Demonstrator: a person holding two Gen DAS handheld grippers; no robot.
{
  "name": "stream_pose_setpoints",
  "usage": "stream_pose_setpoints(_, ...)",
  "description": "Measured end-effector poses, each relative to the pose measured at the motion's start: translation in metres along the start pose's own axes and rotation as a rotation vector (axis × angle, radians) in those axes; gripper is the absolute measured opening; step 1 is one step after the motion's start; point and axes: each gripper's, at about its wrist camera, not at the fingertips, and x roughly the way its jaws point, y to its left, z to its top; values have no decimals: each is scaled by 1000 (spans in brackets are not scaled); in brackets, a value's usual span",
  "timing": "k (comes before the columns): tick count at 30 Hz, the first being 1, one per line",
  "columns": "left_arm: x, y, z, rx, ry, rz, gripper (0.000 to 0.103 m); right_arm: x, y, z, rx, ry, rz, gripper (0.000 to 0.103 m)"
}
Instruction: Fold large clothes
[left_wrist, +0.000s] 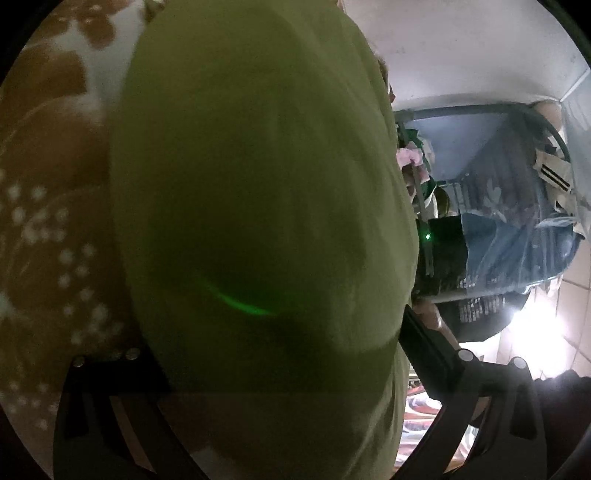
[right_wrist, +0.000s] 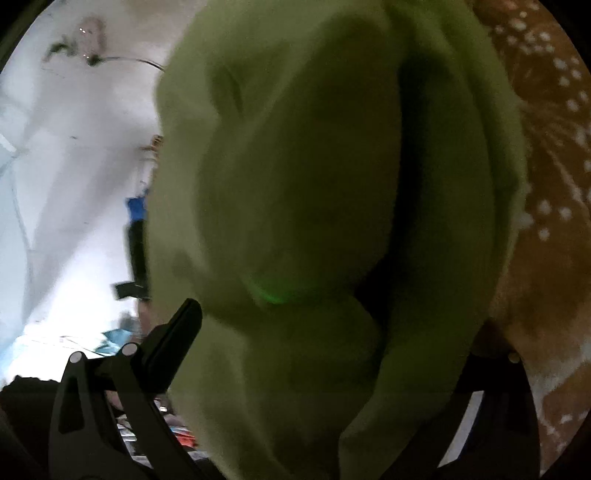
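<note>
Here, a large olive-green garment of soft, fleecy cloth (left_wrist: 258, 206) fills the space directly ahead of the left claw (left_wrist: 280, 373), hanging so close to the lens that it hides most of the scene. The cloth runs down between the two black fingers (left_wrist: 428, 343), and the left claw appears to be gripping it, though the fingertips themselves are buried under the fabric, so the hold is likely rather than plain. Beyond the garment, off to the left side of this claw, lies a brown bedspread with white dots and pale flower shapes (left_wrist: 48, 229). To the claw's right stand a white wall (left_wrist: 461, 48), a heap of dark and blue clothes (left_wrist: 509, 221) and a pale tiled floor (left_wrist: 561, 317).

From the right wrist, the same olive-green garment (right_wrist: 295, 192) bulges forward ahead of the right claw (right_wrist: 317, 332), bunched into thick rolls with a deep dark crease on its right side. One black finger (right_wrist: 177, 332) stands clear on the claw's left edge; the other is covered by cloth. The fabric passes between them and the right claw is closed on it. The brown dotted bedspread (right_wrist: 554, 155) lies past the garment on this claw's right, and the white wall (right_wrist: 74, 147) on its left. The picture is blurred.
</note>
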Motion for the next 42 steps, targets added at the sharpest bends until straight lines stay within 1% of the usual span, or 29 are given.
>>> stream_pose_setpoints(1,1,0,1,-5,4,0,98,1,0,0,3,-1,-6,92)
stream_pose_setpoints(2,1,1,3,-14,7,-3,95,0,-2,0,13,-7,-4,81)
stream_pose_setpoints(3,-1,3,3,-18,11,3,86,-2,-6,-1,25,-16,7,75)
stream_pose_setpoints(4,-3,5,4,-20,15,16,81,-3,-9,-1,35,-25,14,62)
stream_pose_setpoints(5,-6,7,4,-15,17,29,70,-4,-14,-3,50,-35,30,53)
stream_pose_setpoints(6,-8,8,2,-14,21,33,63,-5,-18,-4,60,-42,44,51)
stream_pose_setpoints(7,-10,9,2,-13,24,35,61,-5,-18,-4,64,-46,52,46)
stream_pose_setpoints(10,-14,2,3,26,13,59,53,-6,-18,-7,56,-65,57,40)
stream_pose_setpoints(12,-18,-7,2,62,-5,65,45,-10,-14,-8,44,-83,57,37)
stream_pose_setpoints(15,-26,-16,3,103,-16,58,39,-7,-3,-10,12,-98,74,32)
stream_pose_setpoints(17,-30,-24,3,130,-26,73,38,-15,2,-11,-13,-106,86,26)
stream_pose_setpoints(19,-37,-36,3,163,-40,98,38,-21,14,-14,-41,-120,109,25)
stream_pose_setpoints(20,-41,-42,1,186,-44,115,38,-23,20,-15,-54,-122,106,25)
stream_pose_setpoints(22,-52,-55,0,233,-45,167,38,-25,30,-18,-81,-117,101,25)
stream_pose_setpoints(23,-54,-59,-1,243,-40,179,38,-24,34,-18,-92,-114,102,25)
stream_pose_setpoints(25,-61,-76,-3,287,-32,238,38,-24,46,-20,-110,-111,103,25)
stream_pose_setpoints(28,-67,-96,-2,315,-29,294,38,-29,60,-20,-135,-118,112,25)
stream_pose_setpoints(31,-82,-111,0,335,-43,328,39,-35,74,-24,-150,-132,119,24)
stream_pose_setpoints(34,-95,-120,5,330,-72,316,38,-38,84,-27,-156,-151,140,25)
stream_pose_setpoints(36,-95,-134,3,355,-67,312,38,-46,92,-27,-159,-167,150,25)
stream_pose_setpoints(38,-88,-155,4,383,-56,295,38,-64,103,-31,-177,-183,144,25)
stream_pose_setpoints(40,-79,-175,3,413,-42,273,38,-89,97,-43,-182,-202,141,25)
stream_pose_setpoints(42,-59,-196,1,441,-21,240,38,-122,96,-57,-180,-236,126,25)
